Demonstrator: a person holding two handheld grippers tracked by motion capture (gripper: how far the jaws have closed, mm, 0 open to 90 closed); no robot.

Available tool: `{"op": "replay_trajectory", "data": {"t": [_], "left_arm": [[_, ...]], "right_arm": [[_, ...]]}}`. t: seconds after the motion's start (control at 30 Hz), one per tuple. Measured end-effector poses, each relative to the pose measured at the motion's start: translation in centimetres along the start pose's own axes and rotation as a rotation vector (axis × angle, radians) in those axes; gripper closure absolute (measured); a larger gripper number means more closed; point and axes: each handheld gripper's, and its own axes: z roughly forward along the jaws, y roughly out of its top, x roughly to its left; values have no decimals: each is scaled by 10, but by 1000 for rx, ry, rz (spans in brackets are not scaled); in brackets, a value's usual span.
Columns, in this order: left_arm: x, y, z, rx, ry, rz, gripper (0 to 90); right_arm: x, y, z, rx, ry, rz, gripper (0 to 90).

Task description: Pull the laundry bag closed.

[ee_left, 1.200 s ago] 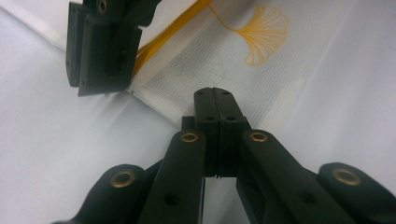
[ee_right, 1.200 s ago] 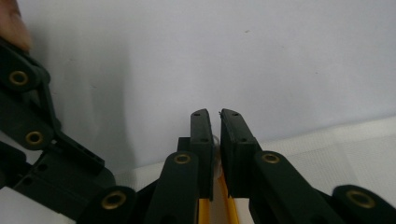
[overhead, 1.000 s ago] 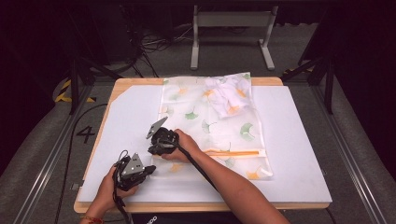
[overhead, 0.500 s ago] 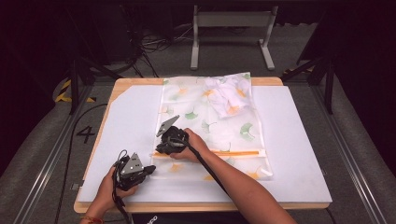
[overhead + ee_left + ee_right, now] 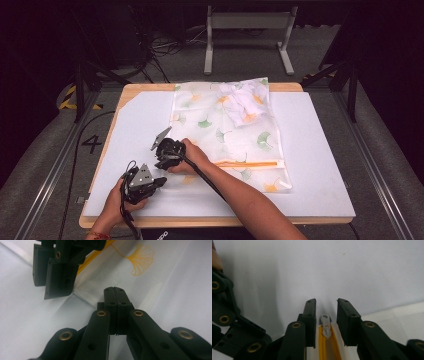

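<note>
Zipper pull (image 5: 325, 326) is lying between the right gripper (image 5: 326, 302) jaws — just opening, not touching it; left gripper (image 5: 115, 291) — sitting shut, empty, near the mesh bag (image 5: 140, 277) corner

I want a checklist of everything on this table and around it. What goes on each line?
Surface: white mat on a wooden table.
Job's things: see-through mesh bag with leaf prints, lying flat; orange zipper with its grey pull; white cloth inside the bag, at the far end.
Clutter: nothing seen.
Tools: left tool shut, jaws at the bag's near edge; right tool open, jaws have just been opening, pull between them, untouched.
Cables: black cable along the right forearm; more cables on the floor.
Surroundings: grey metal stand, dark floor, a number four marked on the floor.
</note>
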Motion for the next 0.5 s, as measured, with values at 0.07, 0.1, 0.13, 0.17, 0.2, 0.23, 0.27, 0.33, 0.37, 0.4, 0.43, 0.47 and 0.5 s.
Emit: {"op": "replay_trajectory", "data": {"t": [0.07,0.1,0.13,0.17,0.2,0.23,0.27,0.33,0.37,0.4,0.43,0.47,0.5], "left_arm": [[0,0,0,1,1,3,900],[0,0,0,1,2,4,900],[0,0,0,1,2,4,900],[0,0,0,2,0,2,899],[0,0,0,2,1,3,900],[0,0,0,3,-1,2,900],[0,0,0,3,-1,0,900],[0,0,0,3,-1,-1,900],[0,0,0,3,-1,-2,900],[0,0,0,3,-2,-3,900],[0,0,0,3,-2,-3,900],[0,0,0,3,-2,-3,900],[0,0,0,2,-3,-6,900]], "right_arm": [[1,0,1,8,0,-19,827],[1,1,1,7,0,-21,830],[2,1,0,7,-3,-24,831],[2,1,-2,-4,1,-23,832],[3,0,-5,-10,2,-20,832],[2,0,-7,-18,3,-17,832],[3,0,-9,-26,1,-9,841],[3,-1,-14,-30,-8,-19,861],[2,-2,-16,-34,-3,-15,868],[1,-2,-17,-35,-1,-10,881],[1,-3,-18,-35,2,-11,883],[1,-3,-18,-35,2,-11,883],[0,-5,-18,-39,7,-14,887]]}}
